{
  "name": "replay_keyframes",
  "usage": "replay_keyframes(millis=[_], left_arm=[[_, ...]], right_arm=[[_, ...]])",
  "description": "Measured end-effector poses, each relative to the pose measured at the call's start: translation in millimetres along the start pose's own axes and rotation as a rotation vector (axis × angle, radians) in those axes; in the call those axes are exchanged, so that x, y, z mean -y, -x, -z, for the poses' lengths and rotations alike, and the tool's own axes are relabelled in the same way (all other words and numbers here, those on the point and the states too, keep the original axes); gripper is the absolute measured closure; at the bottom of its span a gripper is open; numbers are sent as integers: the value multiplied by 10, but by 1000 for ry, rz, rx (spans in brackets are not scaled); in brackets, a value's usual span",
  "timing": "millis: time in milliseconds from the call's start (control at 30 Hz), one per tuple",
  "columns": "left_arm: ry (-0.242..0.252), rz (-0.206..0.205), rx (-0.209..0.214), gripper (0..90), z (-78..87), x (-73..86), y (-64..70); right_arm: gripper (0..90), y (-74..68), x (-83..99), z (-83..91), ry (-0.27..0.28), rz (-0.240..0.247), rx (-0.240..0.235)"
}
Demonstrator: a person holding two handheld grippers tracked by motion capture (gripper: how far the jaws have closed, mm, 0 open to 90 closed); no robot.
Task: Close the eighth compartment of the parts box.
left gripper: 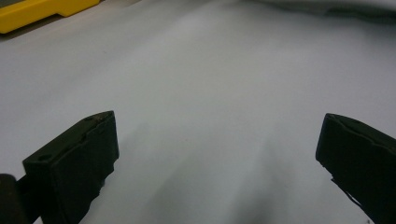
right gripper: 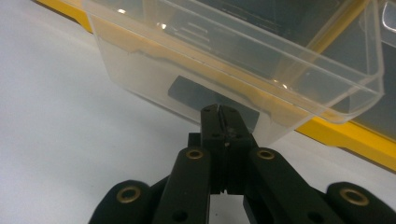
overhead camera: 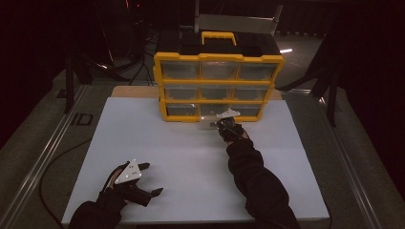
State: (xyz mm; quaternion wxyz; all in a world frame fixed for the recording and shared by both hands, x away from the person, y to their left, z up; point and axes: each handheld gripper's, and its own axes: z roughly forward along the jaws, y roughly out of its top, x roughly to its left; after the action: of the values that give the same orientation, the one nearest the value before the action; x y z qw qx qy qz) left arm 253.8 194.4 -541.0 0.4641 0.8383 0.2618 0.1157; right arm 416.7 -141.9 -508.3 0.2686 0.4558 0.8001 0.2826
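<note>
reaching forward, right hand-held gripper (right gripper: 223, 116) clamped on clear drawer (right gripper: 243, 60); left hand-held gripper (left gripper: 217, 140) wide, low

The yellow organizer (overhead camera: 218, 86) stands upright at the far edge of the white table (overhead camera: 191, 162). Its clear bottom-middle drawer (right gripper: 233, 60) is pulled partly out.

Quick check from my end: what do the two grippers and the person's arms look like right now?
Both grippers are black. The left gripper carries a grey three-cornered plate on top; its jaws are blocky black pads. The right gripper has black linkage arms with brass-coloured pivot rings, and a pale plate sits on top. Both arms wear dark long sleeves and dark gloves.
</note>
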Motion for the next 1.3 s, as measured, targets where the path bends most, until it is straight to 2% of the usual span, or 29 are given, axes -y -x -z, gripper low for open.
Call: replay_keyframes(millis=[1300], left_arm=[[10,9,8,0,5,1,-5]], right_arm=[[900,47,-117,-162,-9,-12,20]])
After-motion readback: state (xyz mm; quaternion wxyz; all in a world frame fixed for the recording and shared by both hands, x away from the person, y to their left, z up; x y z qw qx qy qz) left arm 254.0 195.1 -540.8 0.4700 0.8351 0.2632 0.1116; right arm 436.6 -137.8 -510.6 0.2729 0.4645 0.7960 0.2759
